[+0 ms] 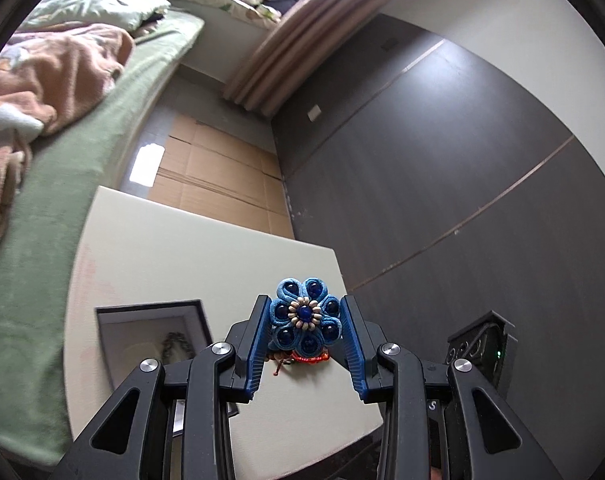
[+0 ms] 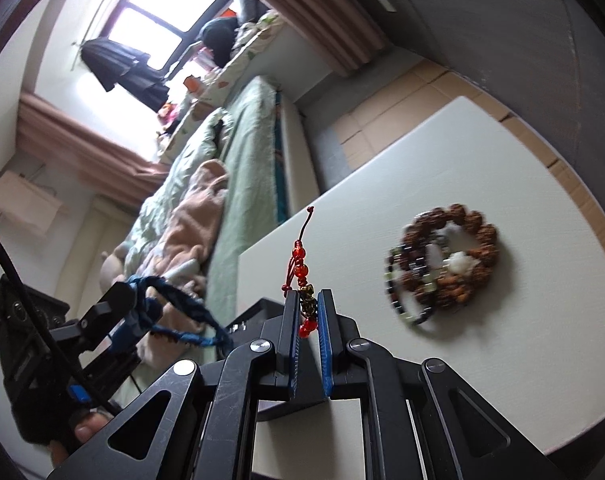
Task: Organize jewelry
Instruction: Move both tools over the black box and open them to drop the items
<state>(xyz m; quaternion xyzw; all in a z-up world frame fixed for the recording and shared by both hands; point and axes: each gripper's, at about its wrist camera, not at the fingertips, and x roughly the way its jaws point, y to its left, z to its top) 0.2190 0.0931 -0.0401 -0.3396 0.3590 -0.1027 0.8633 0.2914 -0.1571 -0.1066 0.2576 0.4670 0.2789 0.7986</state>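
Here the left claw [image 1: 305, 322] holds a blue flower ornament [image 1: 305, 317] between its two blue pads, lifted above the white table [image 1: 190, 256]; in the right wrist view a braided blue band [image 2: 182, 308] trails from it, so it looks like a bracelet. It is likely soft and light, and the fabric petals would crush under a hard squeeze, so the sides of the flower, where the pads sit, seem the sensible place to hold. The right claw [image 2: 308, 312] is pinched almost shut on a red bead string [image 2: 302, 276], whose thin cord sticks up past the tips; that piece is light, limp and easy to drop. An open dark box [image 1: 150, 332] lies on the table to the left of the left claw, with some beads inside. A heap of brown bead bracelets [image 2: 446, 264] rests on the table, well to the right of the right claw
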